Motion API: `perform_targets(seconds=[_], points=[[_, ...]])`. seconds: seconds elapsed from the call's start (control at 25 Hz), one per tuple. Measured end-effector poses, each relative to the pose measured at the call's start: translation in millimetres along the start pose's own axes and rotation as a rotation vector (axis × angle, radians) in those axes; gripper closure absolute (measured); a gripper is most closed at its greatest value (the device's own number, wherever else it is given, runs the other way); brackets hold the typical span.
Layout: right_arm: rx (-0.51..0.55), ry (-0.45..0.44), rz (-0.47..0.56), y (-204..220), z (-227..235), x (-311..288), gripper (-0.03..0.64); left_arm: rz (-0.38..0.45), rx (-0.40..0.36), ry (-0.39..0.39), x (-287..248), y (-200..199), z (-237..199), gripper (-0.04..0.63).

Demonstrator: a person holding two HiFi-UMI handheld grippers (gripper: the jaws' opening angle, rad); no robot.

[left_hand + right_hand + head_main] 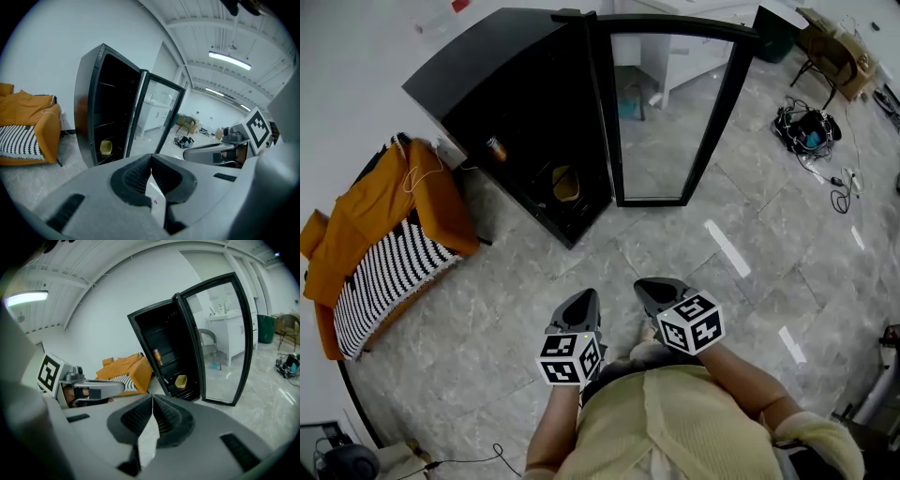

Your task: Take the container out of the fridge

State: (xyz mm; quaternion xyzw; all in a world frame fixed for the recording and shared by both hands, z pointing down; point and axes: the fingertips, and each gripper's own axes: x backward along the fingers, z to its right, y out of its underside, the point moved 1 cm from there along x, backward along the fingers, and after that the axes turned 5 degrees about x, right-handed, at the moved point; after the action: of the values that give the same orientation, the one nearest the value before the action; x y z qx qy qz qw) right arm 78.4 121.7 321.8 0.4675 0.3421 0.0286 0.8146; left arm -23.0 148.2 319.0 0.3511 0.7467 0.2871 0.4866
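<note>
The black fridge (520, 103) stands on the floor ahead with its glass door (667, 112) swung wide open. A small yellow container (565, 184) sits on a low shelf inside; it also shows in the left gripper view (106, 147) and the right gripper view (181, 380). A can (495, 148) stands on a higher shelf (156, 356). My left gripper (578, 305) and right gripper (652, 292) hover side by side over the floor, well short of the fridge. Both are shut with nothing between the pads (150, 159) (152, 399).
An orange armchair (370, 220) with a striped cushion (389, 272) stands left of the fridge. A tangle of cables and gear (806, 131) lies on the floor at the far right. White cabinets (694, 56) stand behind the door. The grey tiled floor (581, 262) stretches between me and the fridge.
</note>
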Motion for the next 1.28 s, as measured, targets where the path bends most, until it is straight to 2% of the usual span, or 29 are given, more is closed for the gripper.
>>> perform_targets(seconds=[0.24,0.68,1.0,1.28], points=[[-0.002,-0.009,0.004,-12,27,0,0.588,0.01,-0.001,-0.028,-19,-13,4,0.572],[-0.023,0.001,-0.005,-14,51,-7,0.588,-0.01,0.012,-0.066,-30,-11,0,0.574],[-0.033,-0.008,-0.031,-18,48,-31,0.588,-0.026,0.016,-0.084,-35,-16,-22,0.572],[0.027,0.028,-0.06,-31,52,-61,0.588,-0.044,0.019,-0.058,-56,-30,-45,0.572]])
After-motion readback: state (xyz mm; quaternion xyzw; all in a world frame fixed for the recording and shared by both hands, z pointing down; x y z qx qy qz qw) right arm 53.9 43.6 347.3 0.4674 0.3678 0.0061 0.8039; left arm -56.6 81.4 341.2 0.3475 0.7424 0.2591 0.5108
